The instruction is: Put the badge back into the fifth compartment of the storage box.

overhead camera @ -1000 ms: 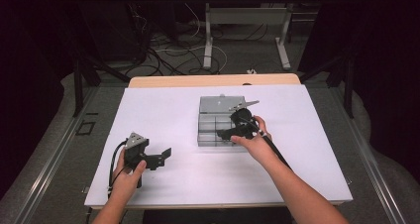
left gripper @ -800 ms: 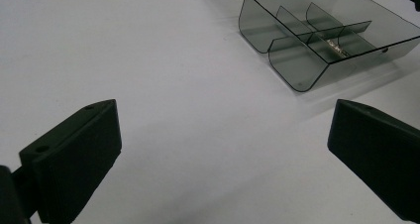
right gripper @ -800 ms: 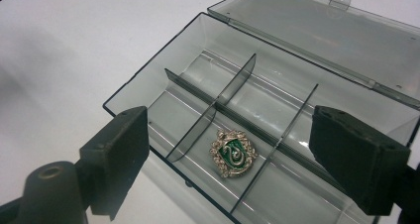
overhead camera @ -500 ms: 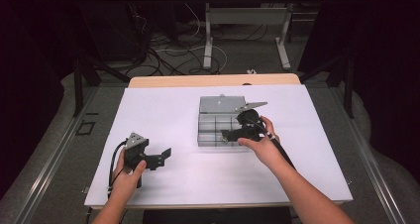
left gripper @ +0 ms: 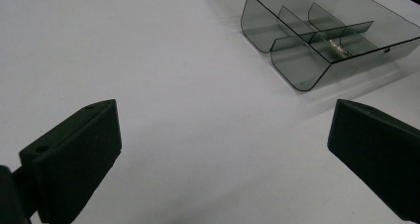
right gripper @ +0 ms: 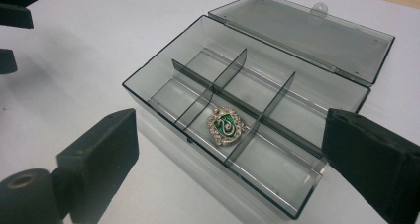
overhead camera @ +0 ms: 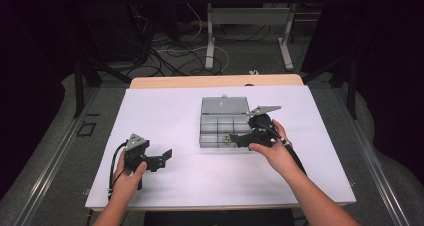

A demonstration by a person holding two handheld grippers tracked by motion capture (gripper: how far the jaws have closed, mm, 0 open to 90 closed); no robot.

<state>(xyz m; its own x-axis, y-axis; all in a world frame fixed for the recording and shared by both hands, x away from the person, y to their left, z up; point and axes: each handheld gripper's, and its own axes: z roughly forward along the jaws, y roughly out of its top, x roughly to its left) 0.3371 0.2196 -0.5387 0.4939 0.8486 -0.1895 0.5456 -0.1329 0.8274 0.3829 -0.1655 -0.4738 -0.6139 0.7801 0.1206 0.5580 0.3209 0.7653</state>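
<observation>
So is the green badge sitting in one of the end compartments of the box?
No, in the right gripper view the green badge lies in the middle compartment of the near row of the open box, with bare compartments on both sides.

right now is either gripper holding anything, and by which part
Nothing is held. The right gripper is open in front of the box, where the green badge lies. The left gripper is open over bare table.
</observation>
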